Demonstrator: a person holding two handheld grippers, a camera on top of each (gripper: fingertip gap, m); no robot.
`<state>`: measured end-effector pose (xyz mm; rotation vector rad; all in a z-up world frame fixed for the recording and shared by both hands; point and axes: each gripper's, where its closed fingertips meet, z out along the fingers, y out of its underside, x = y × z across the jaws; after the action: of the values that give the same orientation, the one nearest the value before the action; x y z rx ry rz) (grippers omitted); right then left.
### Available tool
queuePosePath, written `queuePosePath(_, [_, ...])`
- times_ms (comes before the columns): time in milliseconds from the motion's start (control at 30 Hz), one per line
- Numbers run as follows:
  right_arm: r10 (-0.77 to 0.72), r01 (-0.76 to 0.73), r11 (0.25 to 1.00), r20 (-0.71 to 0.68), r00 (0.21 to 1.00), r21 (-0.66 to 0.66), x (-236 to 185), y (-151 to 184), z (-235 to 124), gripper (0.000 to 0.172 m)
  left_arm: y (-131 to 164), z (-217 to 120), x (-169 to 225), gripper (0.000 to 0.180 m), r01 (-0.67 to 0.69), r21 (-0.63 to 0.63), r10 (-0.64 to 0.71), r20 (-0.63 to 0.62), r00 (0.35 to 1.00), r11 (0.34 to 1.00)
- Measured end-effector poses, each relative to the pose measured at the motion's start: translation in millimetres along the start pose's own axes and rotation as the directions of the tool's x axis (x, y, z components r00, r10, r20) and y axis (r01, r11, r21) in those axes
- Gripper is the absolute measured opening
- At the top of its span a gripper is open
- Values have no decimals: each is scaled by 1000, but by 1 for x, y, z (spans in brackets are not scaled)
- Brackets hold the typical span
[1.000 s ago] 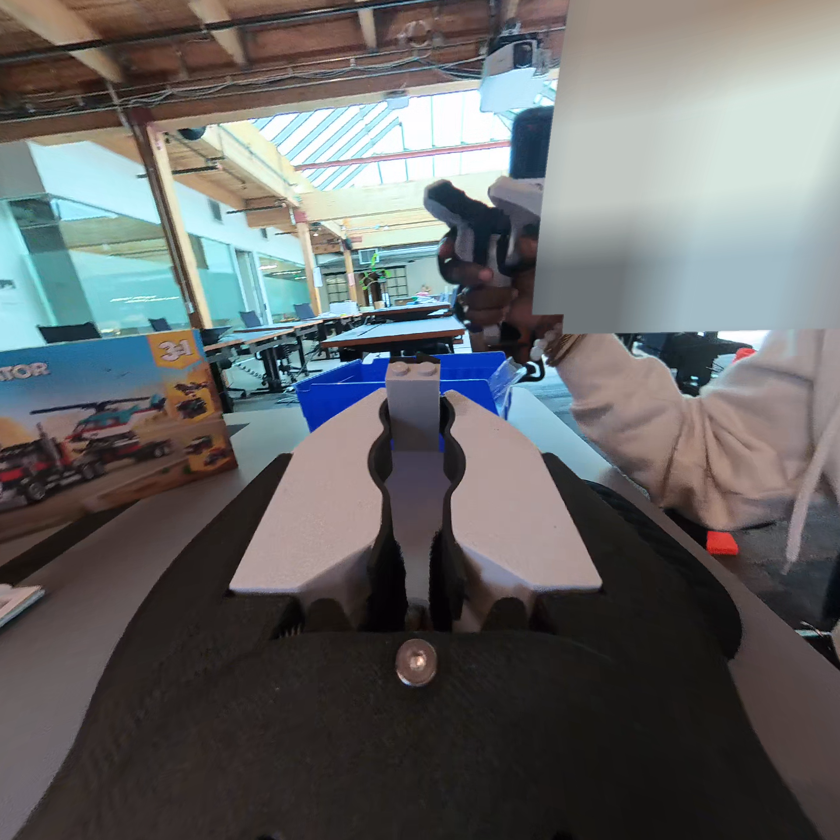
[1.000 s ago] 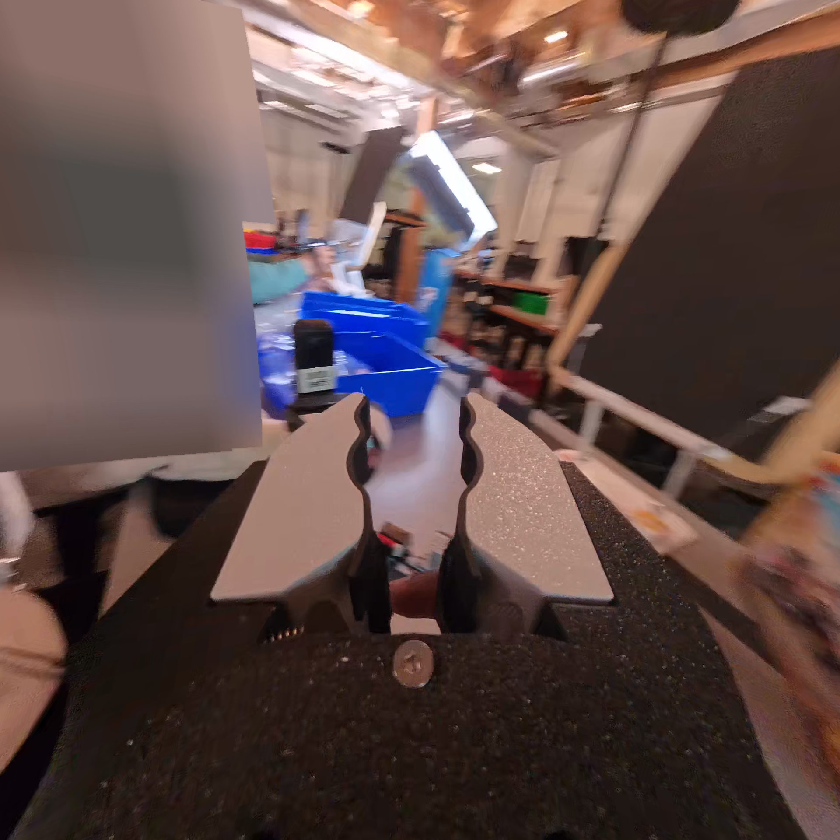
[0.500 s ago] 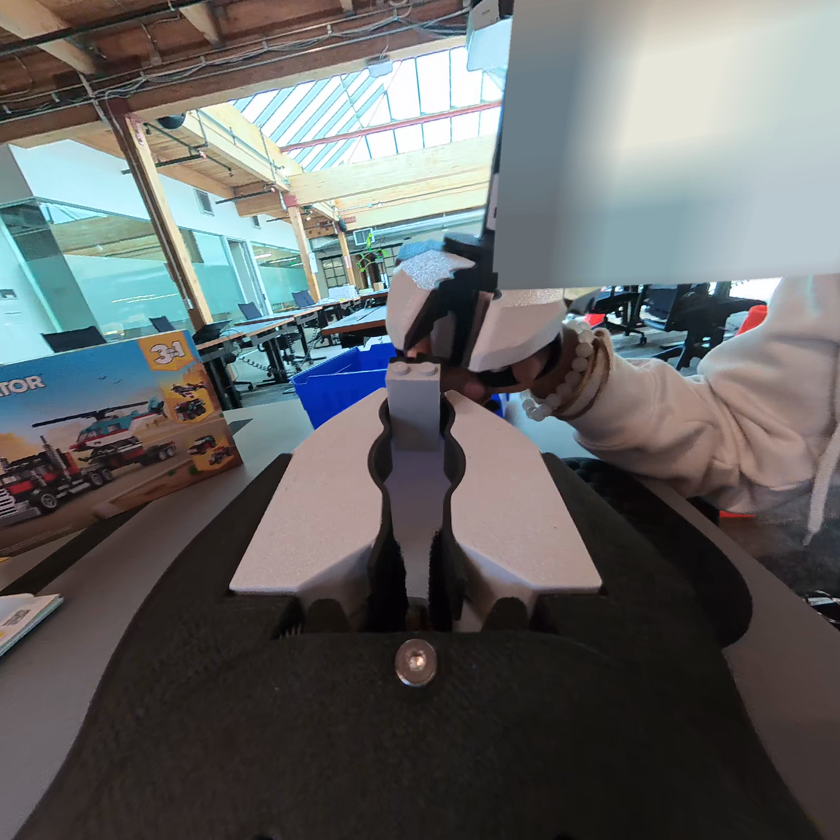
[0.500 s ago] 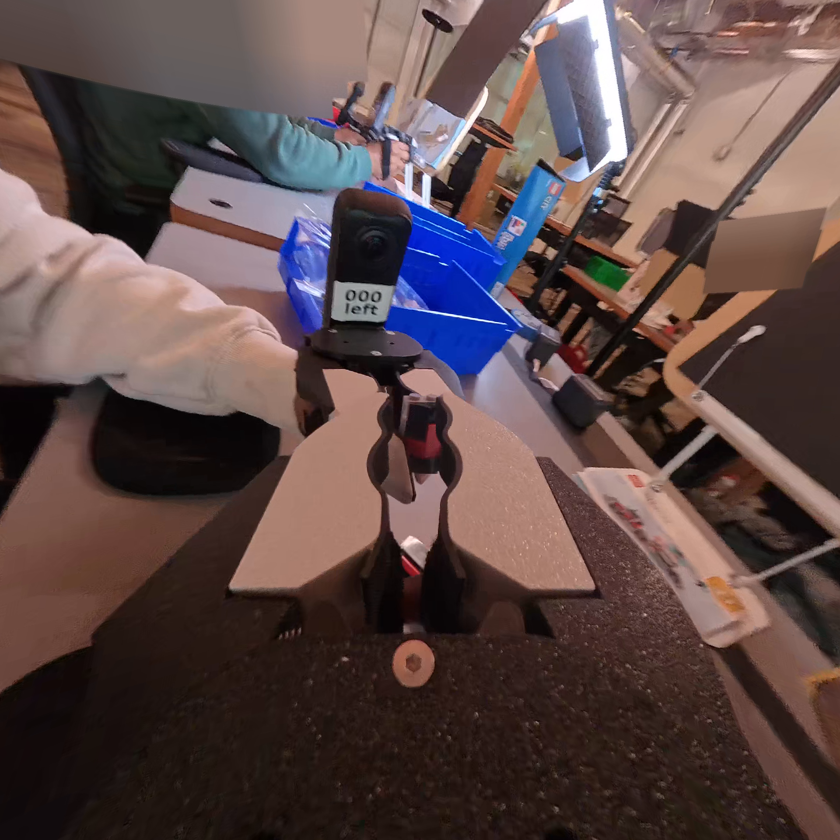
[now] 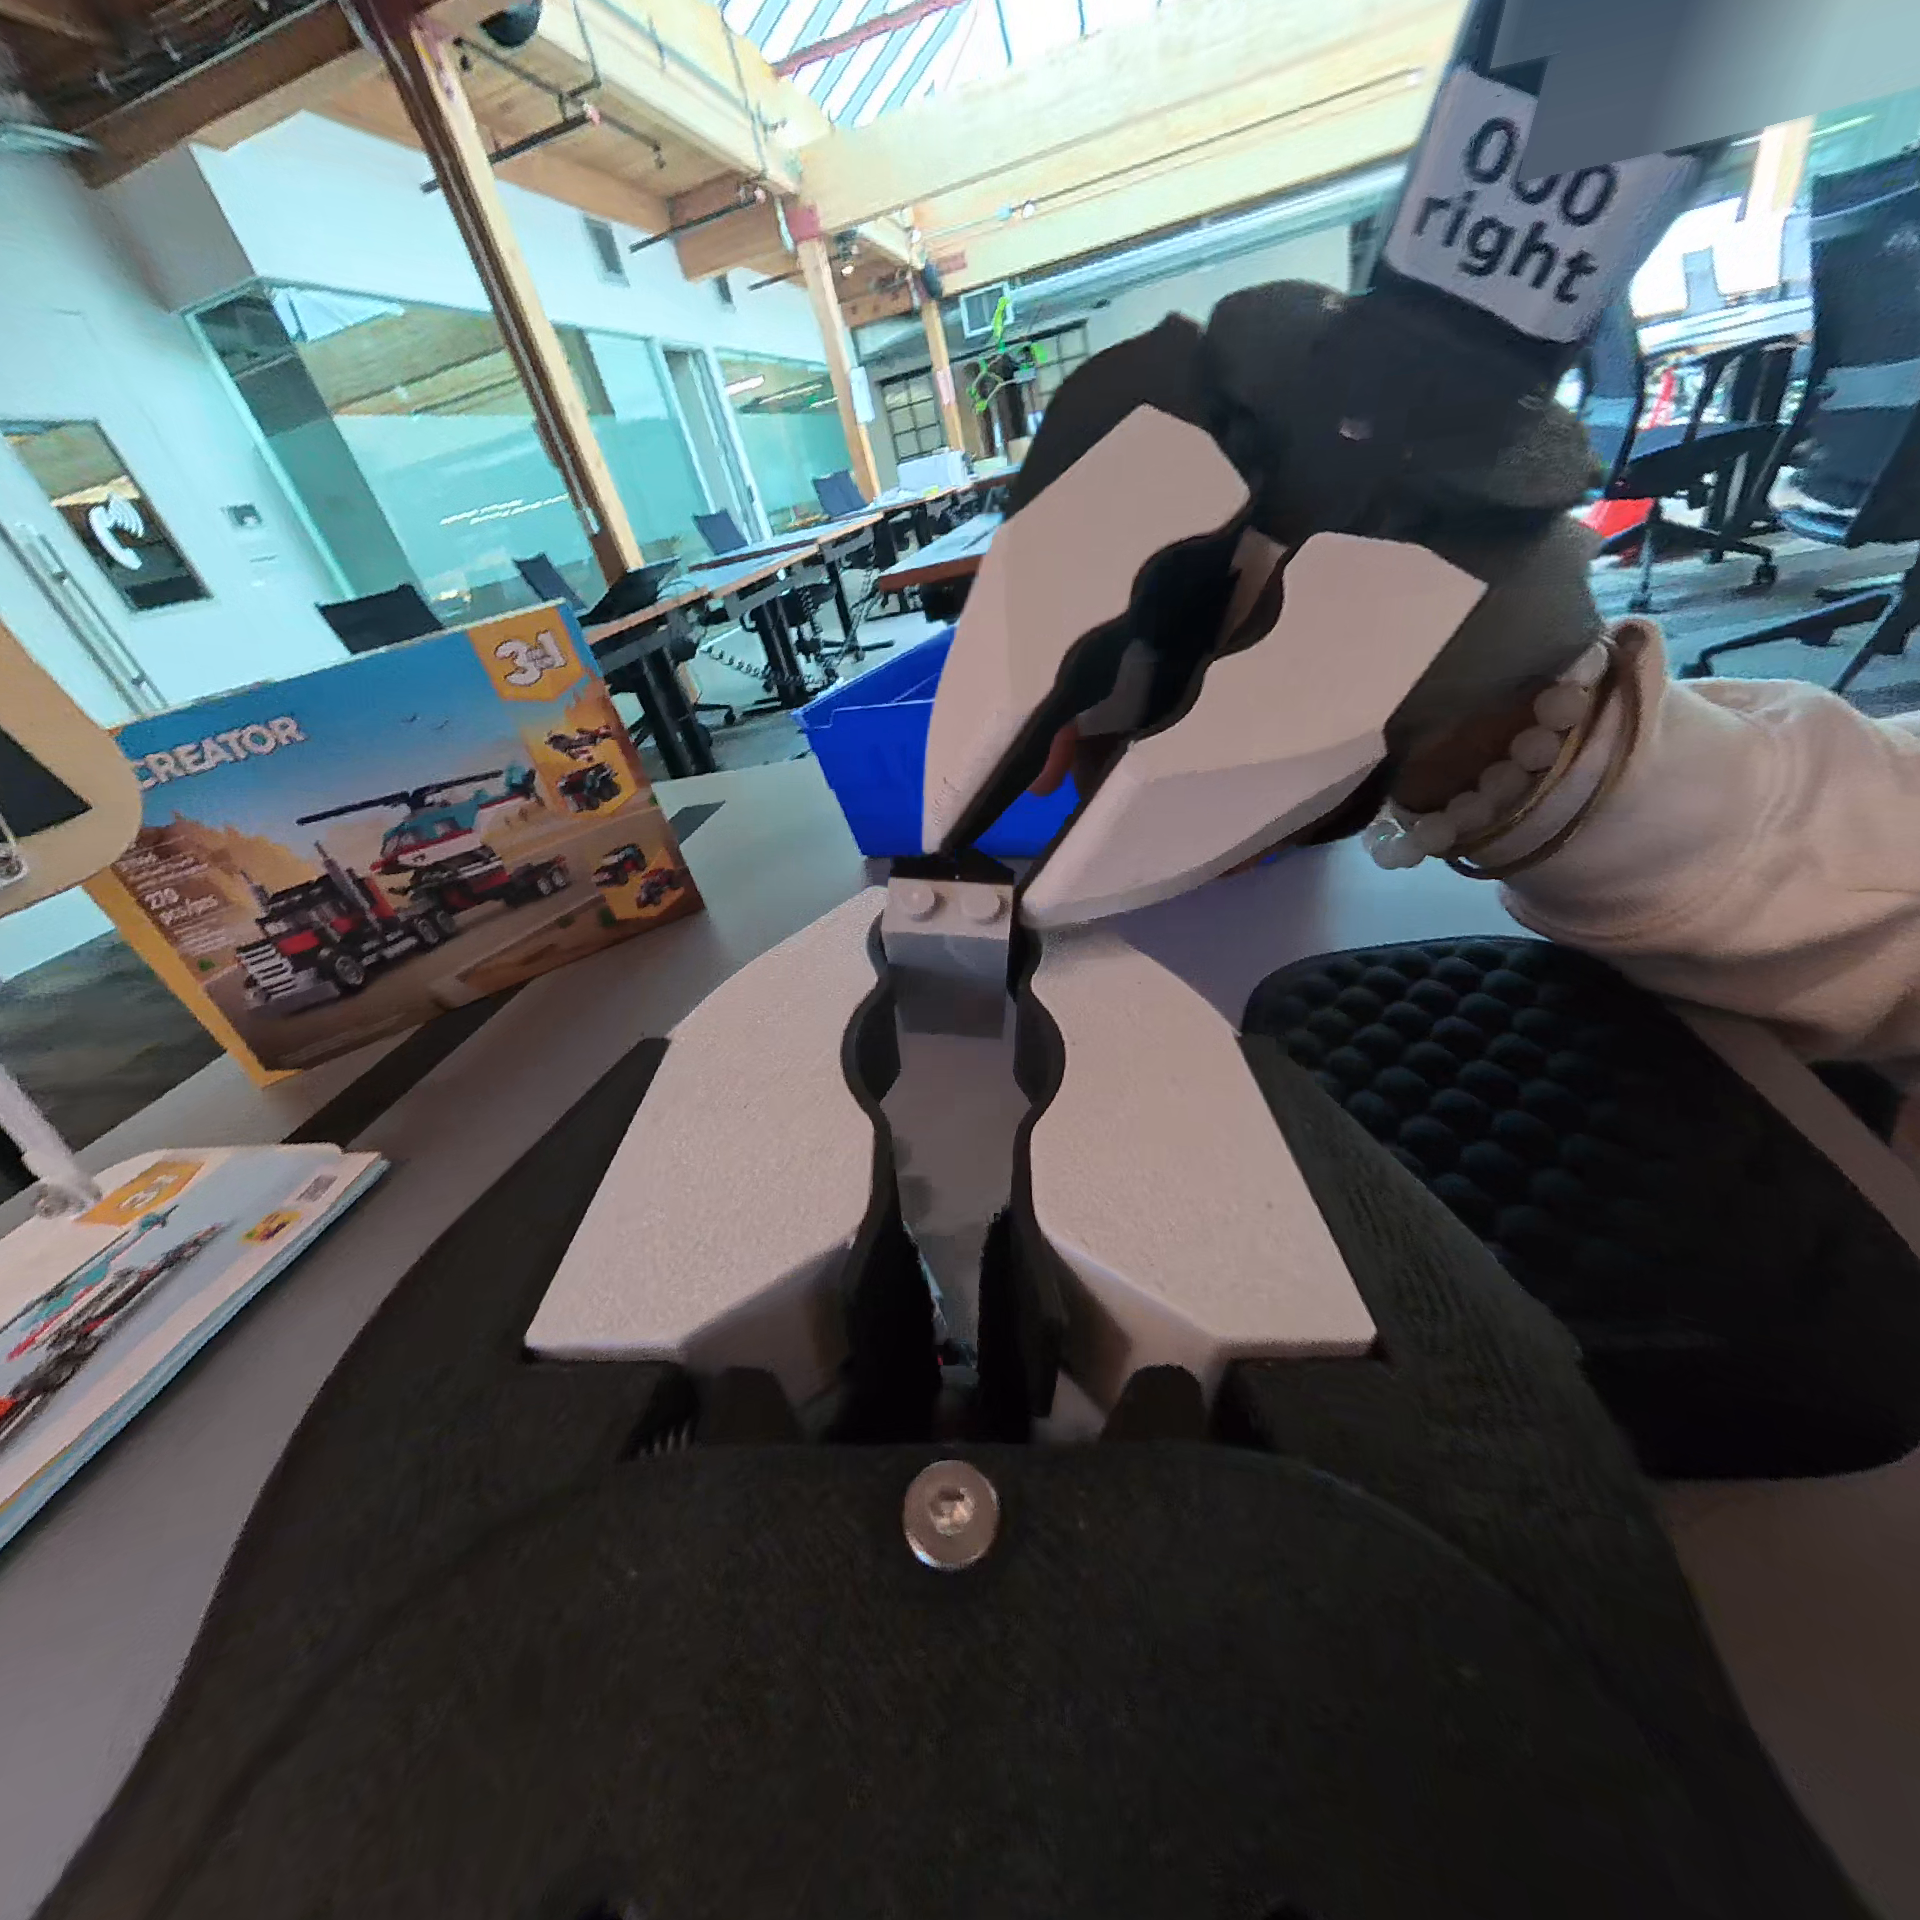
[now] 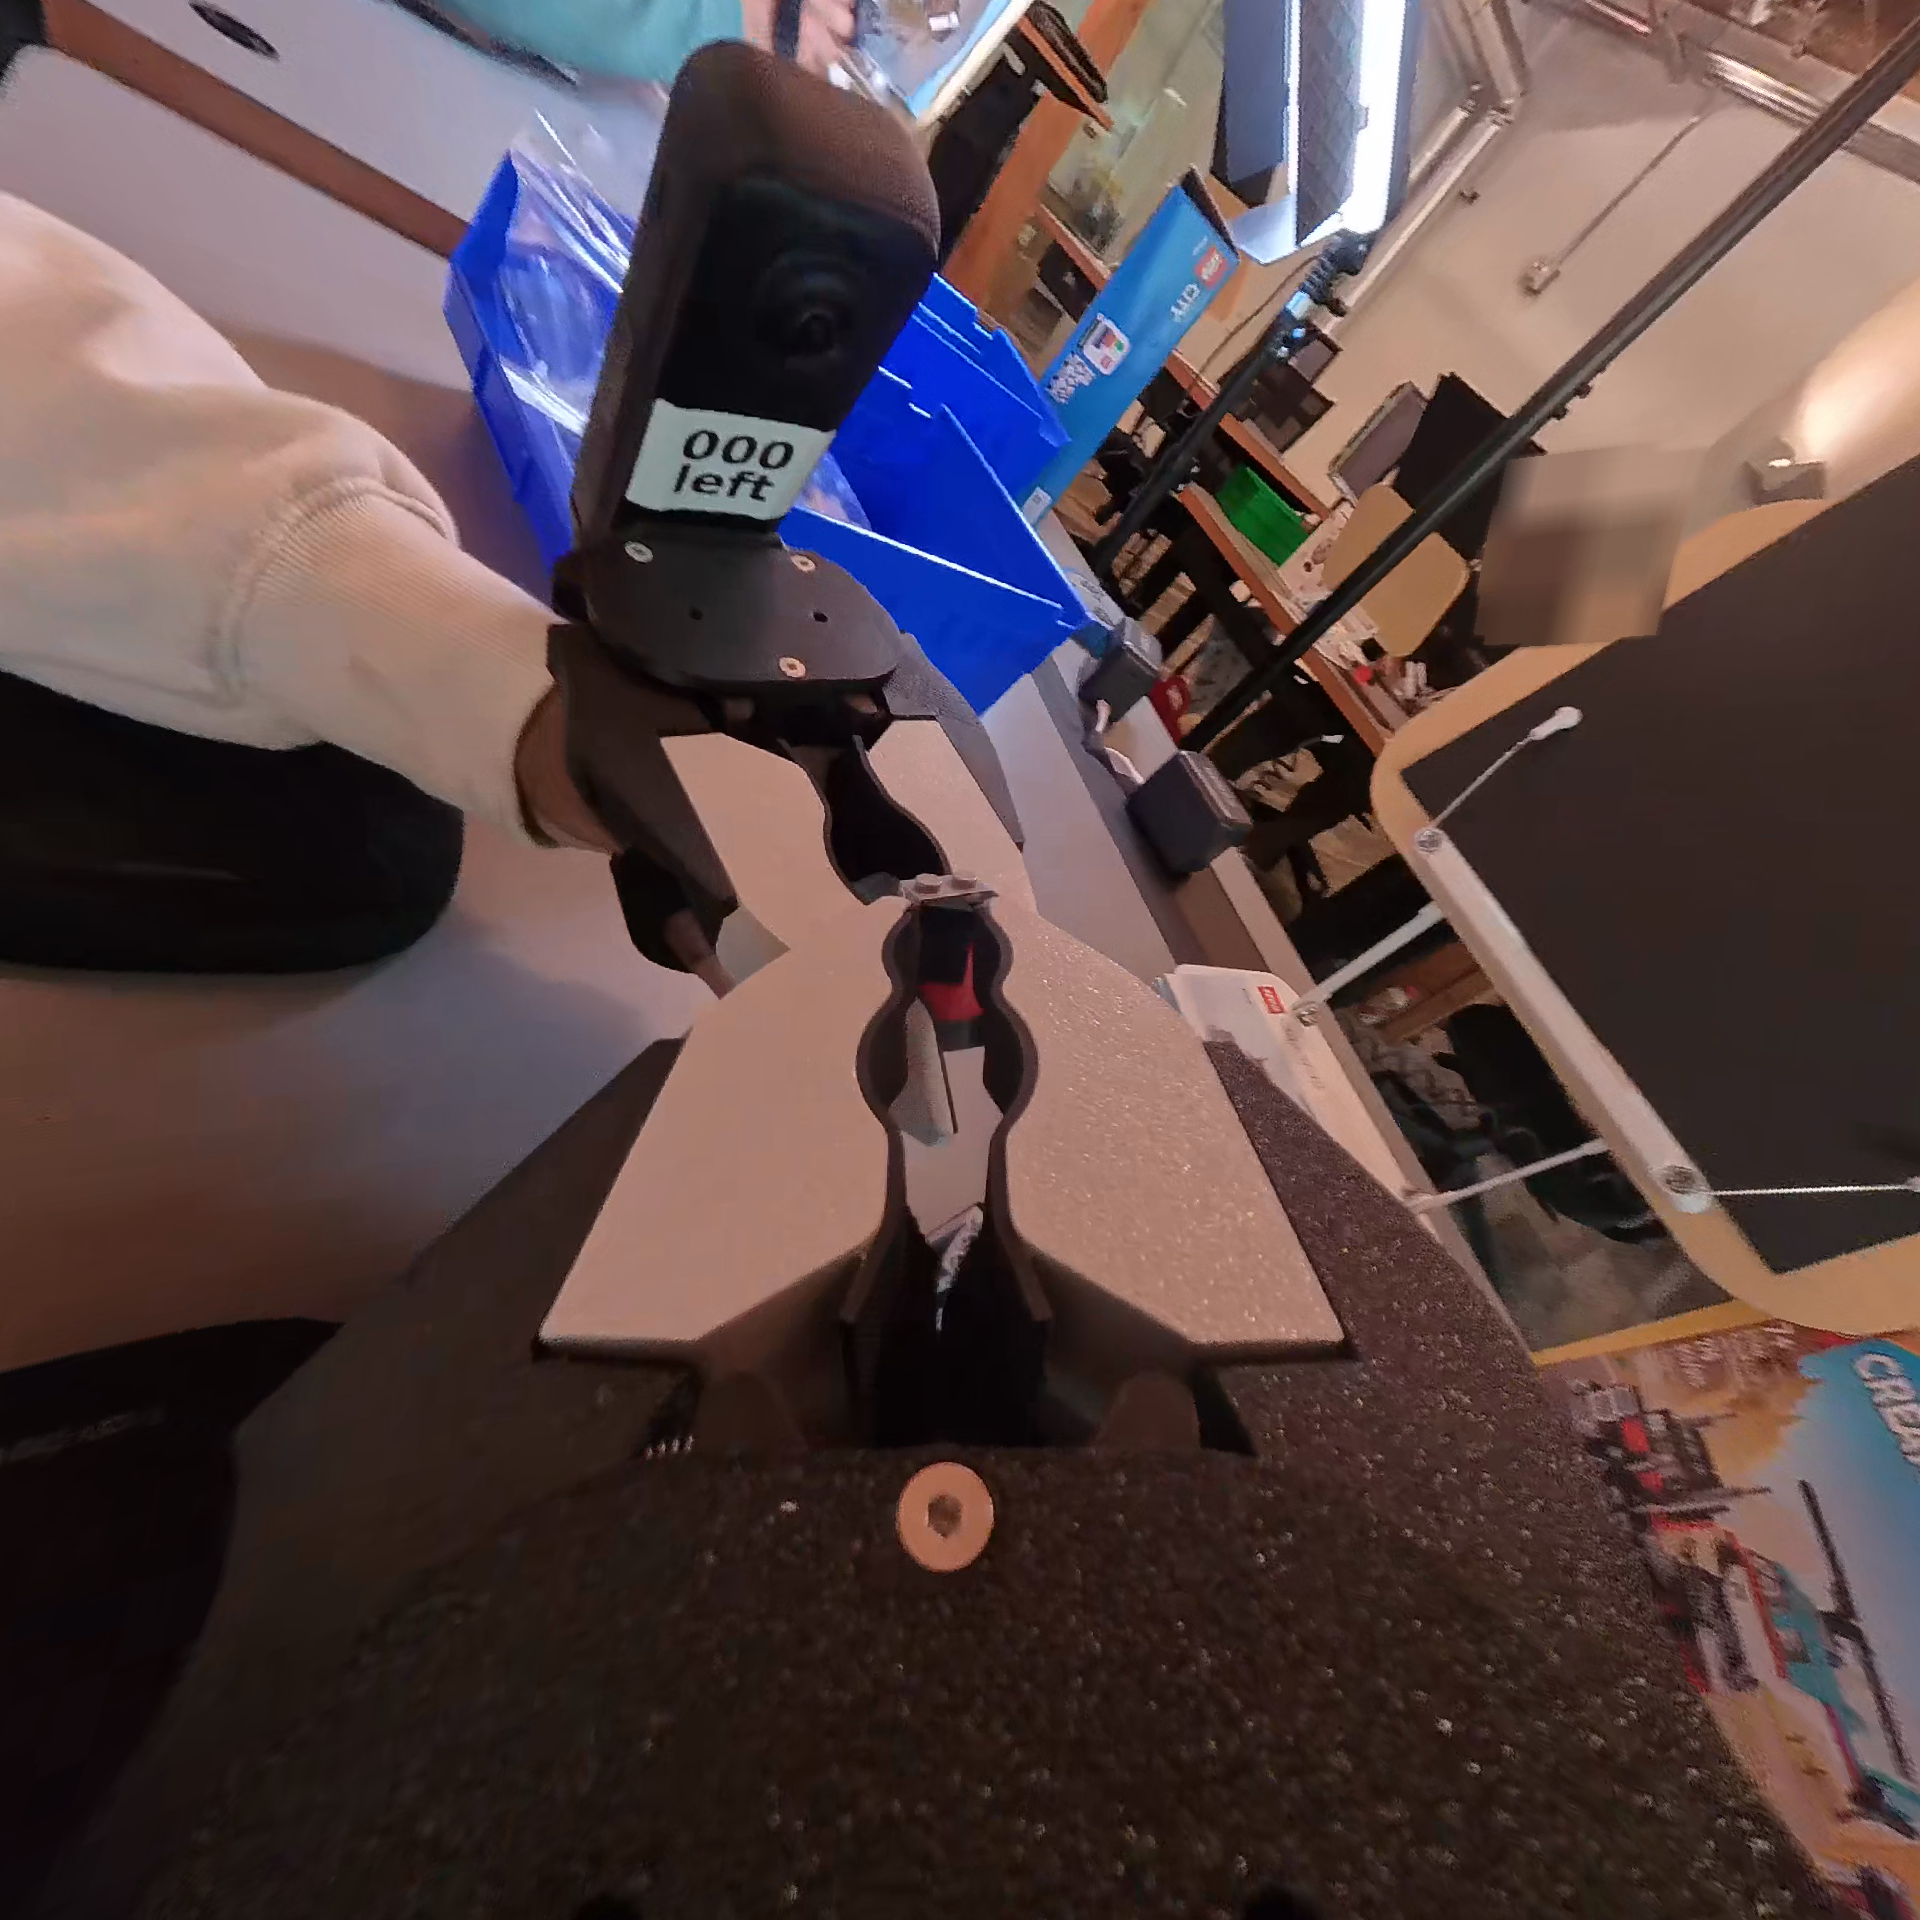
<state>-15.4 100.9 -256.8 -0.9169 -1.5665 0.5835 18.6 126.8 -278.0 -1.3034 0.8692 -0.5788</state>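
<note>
My left gripper (image 5: 948,935) is shut on a small grey two-stud brick (image 5: 948,961), held upright above the grey table (image 5: 748,831). My right gripper (image 5: 987,868) comes in from the upper right, tips down onto the brick's studded top. It is shut on a small black and red piece (image 6: 948,987), whose black end (image 5: 951,868) sits right at the brick's studs. In the right wrist view the left gripper (image 6: 914,873) and the grey brick (image 6: 943,886) lie just beyond my right fingertips (image 6: 1039,966).
A toy set box (image 5: 395,821) stands at the left and an open booklet (image 5: 156,1278) lies near it. A blue bin (image 5: 883,748) sits behind the grippers. A black pad (image 5: 1558,1143) lies under the white sleeve (image 5: 1714,831). Shelves and stands lie beyond the table edge (image 6: 1195,862). Left and right tips are no more than a few centimetres apart.
My right gripper swung over from up high to meet the left gripper, its jaws narrowing onto the black and red piece. The left gripper kept its hold on the grey brick.
</note>
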Motion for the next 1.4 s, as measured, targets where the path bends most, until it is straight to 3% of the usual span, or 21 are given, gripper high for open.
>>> queuePosePath(200, [-44,43,998,-38,998,-39,2,6,4,8,7,0,-9,18,-8,-65,12,55,998,998])
queuePosePath(433, [-184,175,982,-157,970,-70,7,2,6,7,6,0,-17,18,177,-35,-173,86,981,984])
queuePosePath(500, [-149,144,989,-142,979,-43,7,1,6,7,5,-1,-17,18,162,-27,-159,85,984,986])
queuePosePath(667, [121,-107,979,-72,990,175,20,-14,-12,7,4,-1,-13,18,85,-20,-84,59,995,996])
queuePosePath(833, [291,-247,940,-181,939,235,71,-16,-70,8,0,-3,-12,18,85,44,-86,28,996,995])
queuePosePath(1033, [343,-391,920,-514,786,15,128,46,-186,8,-6,-7,-17,18,126,112,-130,37,991,986])
queuePosePath(1100, [374,-485,875,-626,684,-6,139,73,-231,8,-6,-7,-19,18,136,119,-142,43,989,983])
queuePosePath(1200, [465,-649,760,-684,562,-17,133,113,-273,8,-5,-7,-19,18,140,119,-146,48,988,983])
queuePosePath(1400, [513,-786,617,-741,433,-32,126,165,-298,15,-1,-5,-19,18,135,104,-141,51,989,985])
